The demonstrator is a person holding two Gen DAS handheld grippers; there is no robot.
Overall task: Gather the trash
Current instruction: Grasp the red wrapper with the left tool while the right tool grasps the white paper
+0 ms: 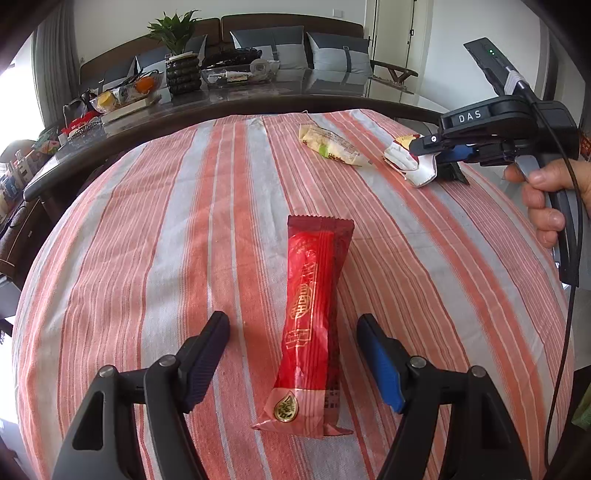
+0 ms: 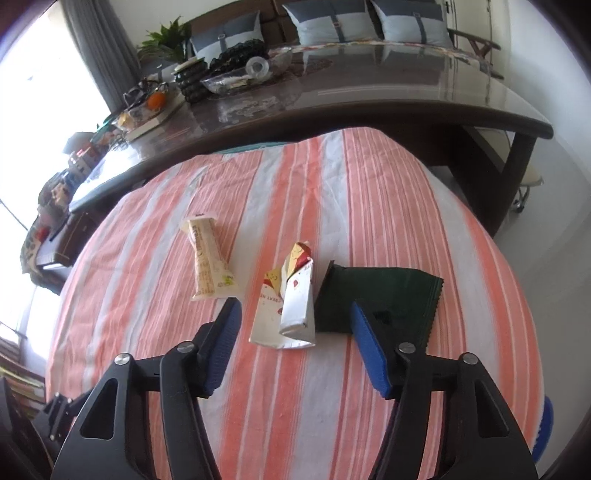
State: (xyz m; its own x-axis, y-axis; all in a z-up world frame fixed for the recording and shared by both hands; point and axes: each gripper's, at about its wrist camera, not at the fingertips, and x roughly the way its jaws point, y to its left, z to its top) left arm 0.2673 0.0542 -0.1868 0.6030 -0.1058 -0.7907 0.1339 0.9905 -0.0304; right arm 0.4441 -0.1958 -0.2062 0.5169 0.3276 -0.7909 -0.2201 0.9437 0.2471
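A long red snack wrapper (image 1: 314, 295) lies flat on the striped cloth (image 1: 147, 240), running away from me. My left gripper (image 1: 292, 319) is open and straddles its near half, with both pads clear of it. At the far right, a crumpled white and red wrapper (image 1: 406, 164) sits under my right gripper (image 1: 421, 147). In the right wrist view this wrapper (image 2: 291, 306) stands between the fingers of the right gripper (image 2: 294, 304), which is open with gaps on both sides. A cream wrapper (image 2: 208, 266) lies to its left and a dark green pouch (image 2: 380, 291) to its right.
A person's hand (image 1: 546, 199) holds the right gripper's handle, trailing a cable. Behind the cloth runs a dark glass table (image 2: 369, 99) with bowls, fruit and a potted plant (image 1: 177, 29). A sofa with grey cushions (image 1: 340, 51) lines the back wall.
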